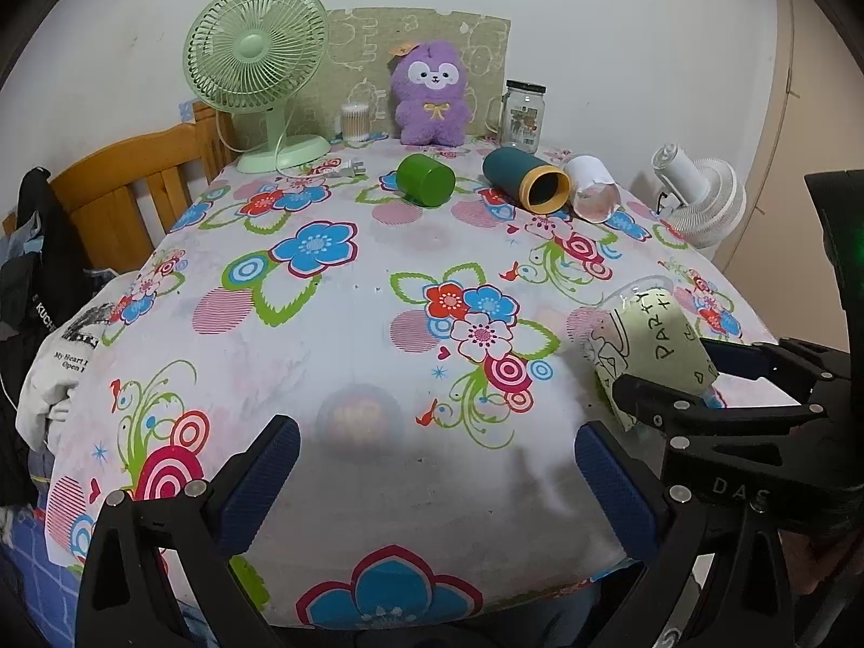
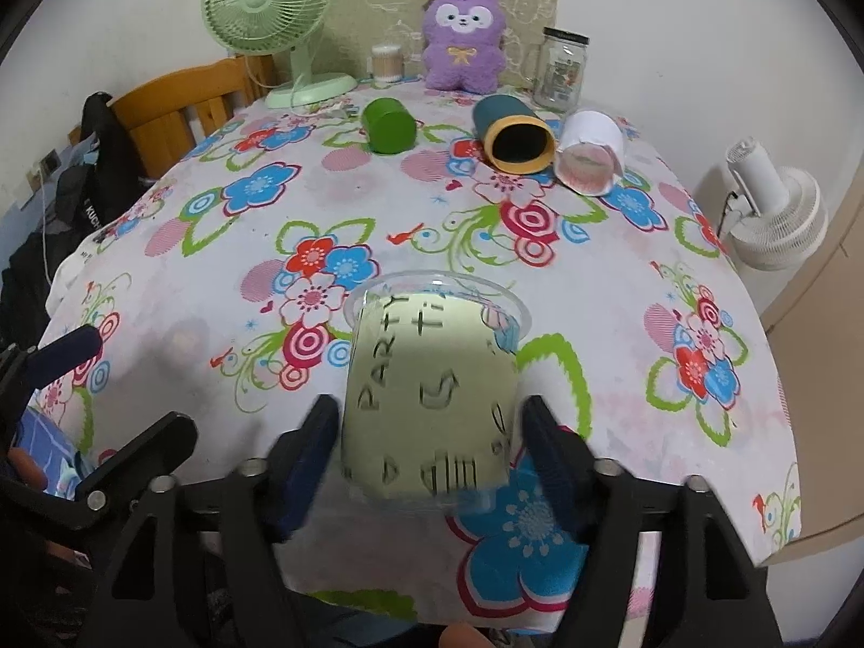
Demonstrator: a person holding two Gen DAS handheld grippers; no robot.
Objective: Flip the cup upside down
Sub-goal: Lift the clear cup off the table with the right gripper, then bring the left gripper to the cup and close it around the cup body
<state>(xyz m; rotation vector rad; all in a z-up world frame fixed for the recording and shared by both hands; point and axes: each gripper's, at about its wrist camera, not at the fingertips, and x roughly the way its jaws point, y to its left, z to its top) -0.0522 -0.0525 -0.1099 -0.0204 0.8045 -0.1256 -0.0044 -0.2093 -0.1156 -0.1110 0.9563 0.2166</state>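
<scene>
Along the bench's (image 2: 594, 291) far edge: green fan (image 2: 270, 5), swab jar (image 2: 387, 62), purple plush (image 2: 464, 38), glass jar (image 2: 563, 69). Nearer lie a green cup (image 2: 390, 126), teal tube (image 2: 515, 132), white cup (image 2: 591, 154).

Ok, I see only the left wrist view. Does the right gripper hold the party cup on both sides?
Observer: Yes. In the right wrist view the right gripper has one finger pressed on each side of the party cup, near its base.
Operator: And is there table under the cup?
Observer: Yes. The tablecloth runs under it, and a big blue flower shows just below the base.
</scene>
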